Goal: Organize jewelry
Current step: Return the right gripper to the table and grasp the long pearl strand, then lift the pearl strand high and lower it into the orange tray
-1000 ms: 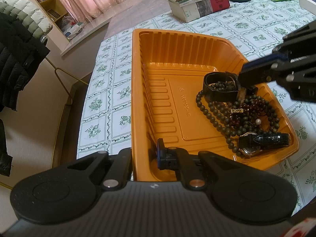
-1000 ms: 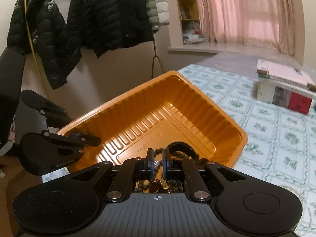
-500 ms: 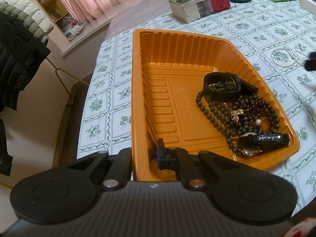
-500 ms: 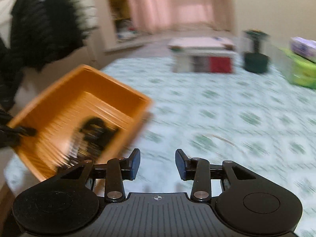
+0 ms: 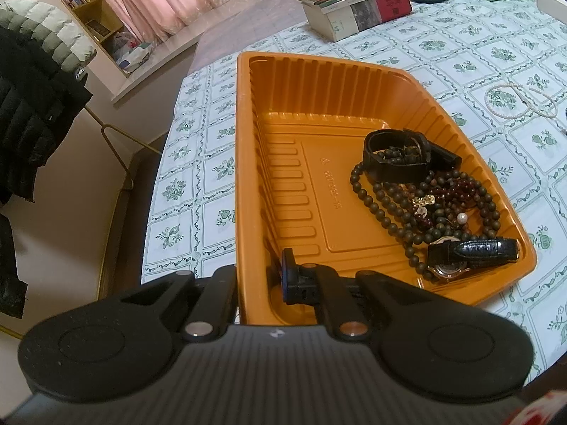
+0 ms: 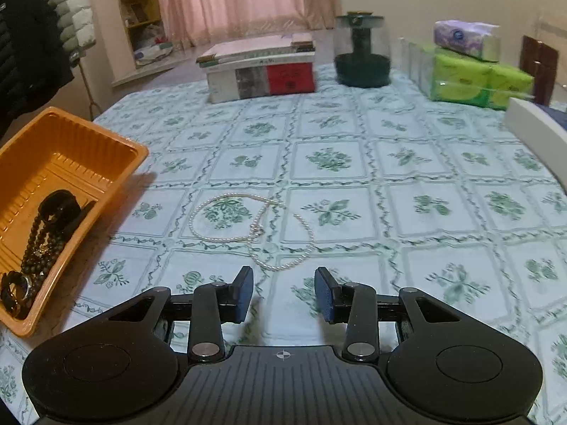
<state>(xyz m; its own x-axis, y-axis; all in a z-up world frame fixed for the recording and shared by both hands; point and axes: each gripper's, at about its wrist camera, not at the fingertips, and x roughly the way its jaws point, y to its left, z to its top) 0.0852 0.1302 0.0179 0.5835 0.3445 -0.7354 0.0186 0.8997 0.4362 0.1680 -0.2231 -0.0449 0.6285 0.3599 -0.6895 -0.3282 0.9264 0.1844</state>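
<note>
Dim warm light — sharp, fisheye-bent edges

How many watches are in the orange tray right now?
2: a black band watch at the far end of the jewelry pile, and a black-strap watch in the near right corner of the orange tray. Beads might hide more.

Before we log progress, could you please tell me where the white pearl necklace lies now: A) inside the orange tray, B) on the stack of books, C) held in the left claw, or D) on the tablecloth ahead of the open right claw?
D: the pearl necklace lies on the tablecloth, just ahead of the open right claw.
</note>
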